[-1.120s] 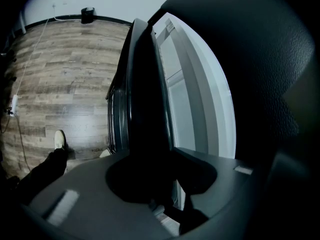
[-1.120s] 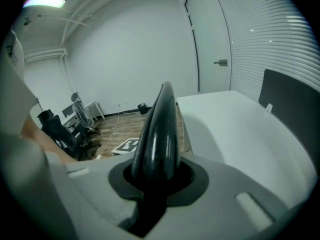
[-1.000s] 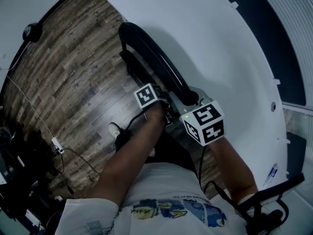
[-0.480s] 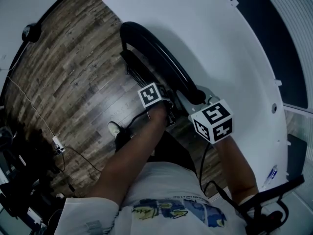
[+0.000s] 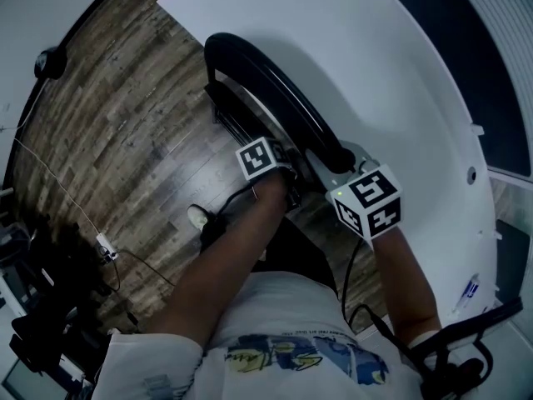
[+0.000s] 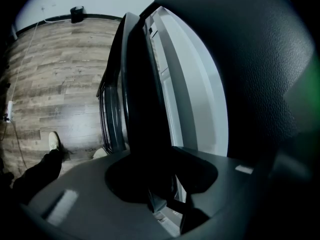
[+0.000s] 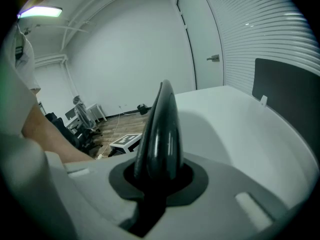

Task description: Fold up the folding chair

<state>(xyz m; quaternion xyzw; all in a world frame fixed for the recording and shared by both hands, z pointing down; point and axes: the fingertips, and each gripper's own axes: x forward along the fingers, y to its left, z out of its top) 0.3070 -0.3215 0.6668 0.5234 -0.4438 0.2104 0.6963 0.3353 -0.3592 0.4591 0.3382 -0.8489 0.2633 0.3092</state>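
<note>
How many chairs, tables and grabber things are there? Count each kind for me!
folding chair: 1
white table: 1
grippers: 2, the left gripper and the right gripper
Total: 4

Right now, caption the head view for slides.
Left gripper and right gripper hold a black chair beside a white table.

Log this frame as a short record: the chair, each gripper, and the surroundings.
chair: black folding chair, upright on the wood floor, looks close to flat from above
left gripper: closed on a dark panel edge of the chair
right gripper: closed on the chair's glossy curved rim
beside: white table, right next to the chair
person: standing over the chair, one shoe visible
</note>
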